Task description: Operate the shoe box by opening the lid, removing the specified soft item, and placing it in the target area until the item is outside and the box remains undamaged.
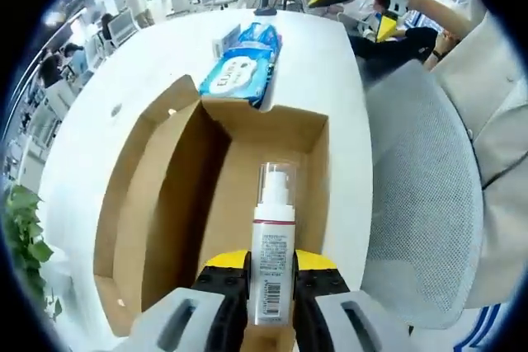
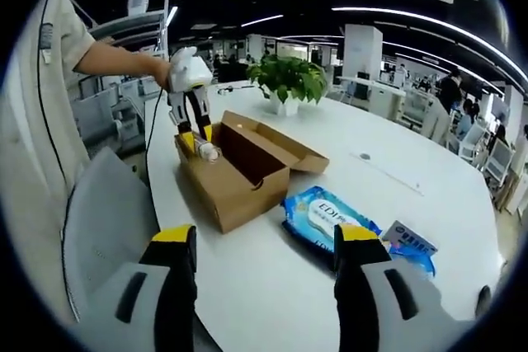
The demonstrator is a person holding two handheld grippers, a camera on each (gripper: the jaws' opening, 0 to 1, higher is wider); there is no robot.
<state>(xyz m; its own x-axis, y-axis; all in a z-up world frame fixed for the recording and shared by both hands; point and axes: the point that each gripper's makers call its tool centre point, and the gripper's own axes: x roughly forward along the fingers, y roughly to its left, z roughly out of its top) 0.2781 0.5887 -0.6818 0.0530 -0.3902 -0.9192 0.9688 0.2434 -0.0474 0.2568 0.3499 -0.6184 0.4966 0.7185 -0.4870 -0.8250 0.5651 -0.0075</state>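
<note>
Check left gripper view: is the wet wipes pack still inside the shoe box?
No, the blue wet wipes pack lies on the white table beyond the open shoe box, while the left gripper grips a spray bottle.

We see a white worktop (image 2: 272, 286) with a rounded edge. An open cardboard shoe box (image 2: 235, 179) sits on it, lid flap folded back. Just beside the box lies a blue pack of wet wipes (image 2: 318, 218), with a small card (image 2: 408, 239) near it. A potted plant (image 2: 286, 82) stands farther back.
</note>
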